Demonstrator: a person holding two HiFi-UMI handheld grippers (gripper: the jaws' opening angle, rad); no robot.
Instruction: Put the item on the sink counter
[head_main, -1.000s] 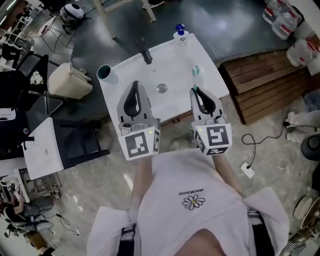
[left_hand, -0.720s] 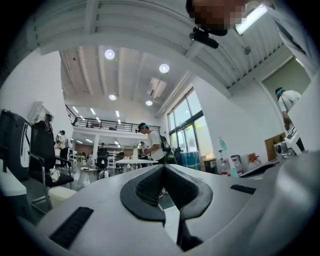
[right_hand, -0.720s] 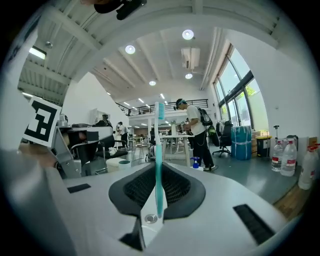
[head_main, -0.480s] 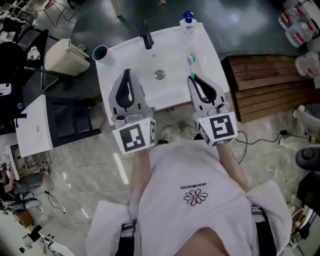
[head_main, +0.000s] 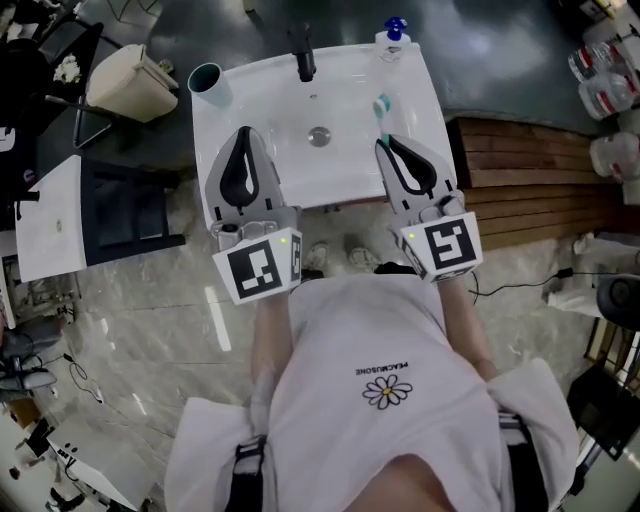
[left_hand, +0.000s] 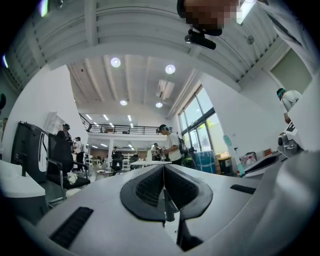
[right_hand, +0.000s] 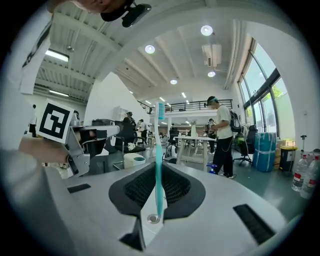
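Note:
A teal-and-white toothbrush (head_main: 381, 107) is clamped upright in my right gripper (head_main: 384, 143), its bristle head poking past the jaw tips over the right side of the white sink (head_main: 410, 110). In the right gripper view the toothbrush (right_hand: 159, 150) stands straight up between the shut pads of the right gripper (right_hand: 158, 167). My left gripper (head_main: 243, 133) hovers over the sink's left part, shut with nothing in it. The left gripper view shows the left gripper (left_hand: 164, 167) with its dark pads pressed together, pointing out into the hall.
On the sink stand a black faucet (head_main: 302, 52), a teal cup (head_main: 207, 78) at its back left corner and a blue-capped bottle (head_main: 393, 30) at the back right. A beige bin (head_main: 125, 80) and a white side table (head_main: 50, 220) are left; a wooden pallet (head_main: 520, 170) lies right.
The view has swung so the sink now sits squarer and higher in frame. Both grippers keep their places over its front half, the right one still holding the toothbrush.

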